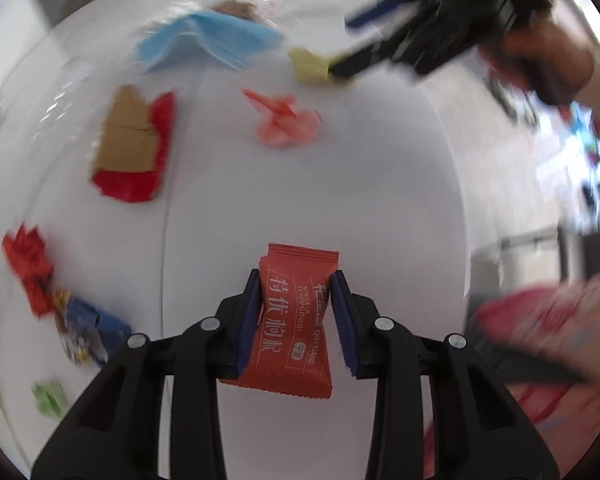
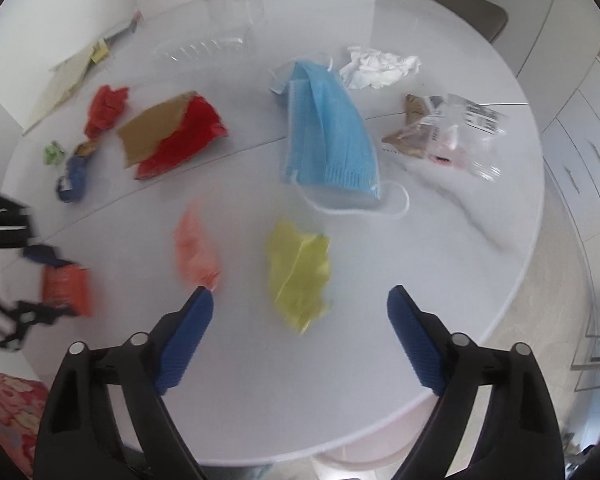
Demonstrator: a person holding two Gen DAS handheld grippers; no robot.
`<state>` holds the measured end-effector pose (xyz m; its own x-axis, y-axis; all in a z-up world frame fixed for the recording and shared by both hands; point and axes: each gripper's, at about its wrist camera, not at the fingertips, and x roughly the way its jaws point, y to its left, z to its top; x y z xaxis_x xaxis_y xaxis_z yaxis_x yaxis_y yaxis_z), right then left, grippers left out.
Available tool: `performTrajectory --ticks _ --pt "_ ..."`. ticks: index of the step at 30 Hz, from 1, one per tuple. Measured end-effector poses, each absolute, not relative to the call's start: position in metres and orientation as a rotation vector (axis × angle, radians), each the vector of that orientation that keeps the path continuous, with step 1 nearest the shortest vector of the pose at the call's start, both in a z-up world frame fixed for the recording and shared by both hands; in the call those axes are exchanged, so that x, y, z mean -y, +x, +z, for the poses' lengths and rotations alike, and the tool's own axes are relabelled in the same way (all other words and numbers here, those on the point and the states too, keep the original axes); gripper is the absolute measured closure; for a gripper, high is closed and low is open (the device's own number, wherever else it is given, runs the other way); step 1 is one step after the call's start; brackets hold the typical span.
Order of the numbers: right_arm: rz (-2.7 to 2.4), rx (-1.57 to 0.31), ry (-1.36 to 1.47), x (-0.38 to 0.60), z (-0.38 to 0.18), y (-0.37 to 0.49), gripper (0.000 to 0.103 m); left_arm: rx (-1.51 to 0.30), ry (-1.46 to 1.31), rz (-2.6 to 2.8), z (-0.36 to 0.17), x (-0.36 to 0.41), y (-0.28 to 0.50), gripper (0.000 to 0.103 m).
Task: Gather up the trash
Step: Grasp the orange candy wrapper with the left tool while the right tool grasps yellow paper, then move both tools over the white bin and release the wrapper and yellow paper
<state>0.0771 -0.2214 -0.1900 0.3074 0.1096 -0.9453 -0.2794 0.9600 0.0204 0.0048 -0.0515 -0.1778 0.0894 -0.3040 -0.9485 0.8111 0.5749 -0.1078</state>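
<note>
On the round table [image 2: 480, 240], as seen from the right wrist, a crumpled paper [image 2: 300, 272] lies near centre. A face mask [image 2: 328, 136] is placed at 12 o'clock of it, a tissue [image 2: 380, 66] beyond that, a plastic bag [image 2: 448, 132] at 2 o'clock. A thin wrapper [image 2: 198, 250] lies at 9 o'clock, a torn carton [image 2: 172, 136] at 10 o'clock, small scraps [image 2: 74, 172] further left

We see an orange-red snack wrapper [image 1: 296, 316] (white lettering, sealed ends) pinched upright; a crumpled yellow paper [image 2: 300, 276] lies flat on the white table [image 2: 460, 280].
</note>
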Motion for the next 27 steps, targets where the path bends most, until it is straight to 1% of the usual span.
performTrajectory --ticks 1,3,4,5,6,7,11,14,19,23,27 --pt "0.262 -1.252 -0.163 0.221 -0.197 0.083 0.022 -1.207 0.482 -0.856 -0.173 0.049 0.004 0.069" --pt "0.269 -1.281 -0.172 0.221 -0.206 0.088 0.037 -1.194 0.404 -0.806 -0.162 0.045 0.003 0.068" --pt "0.273 -1.296 -0.176 0.221 -0.21 0.089 0.041 -1.19 0.374 -0.788 -0.158 0.044 0.003 0.069" --pt "0.271 -1.284 -0.192 0.22 -0.209 0.087 0.047 -1.191 0.336 -0.768 -0.154 0.045 0.001 0.069" --pt "0.273 -1.284 -0.193 0.22 -0.209 0.086 0.061 -1.191 0.309 -0.757 -0.153 0.049 -0.006 0.068" --pt "0.277 -1.286 -0.185 0.222 -0.208 0.085 0.067 -1.192 0.295 -0.748 -0.15 0.048 -0.01 0.069" --pt "0.261 -1.275 -0.149 0.24 -0.196 0.07 0.066 -1.19 0.308 -0.733 -0.143 0.077 -0.021 0.068" --pt "0.202 -1.247 -0.088 0.275 -0.171 0.038 0.066 -1.196 0.329 -0.757 -0.141 0.109 -0.034 0.068" --pt "0.064 -1.235 0.006 0.344 -0.139 -0.025 0.066 -1.196 0.356 -0.84 -0.142 0.198 -0.054 0.068" --pt "-0.048 -1.243 0.05 0.397 -0.134 -0.074 0.066 -1.192 0.406 -0.867 -0.155 0.269 -0.069 0.068" --pt "-0.094 -1.261 0.112 0.437 -0.154 -0.101 0.066 -1.228 0.438 -0.863 -0.183 0.328 -0.074 0.068"
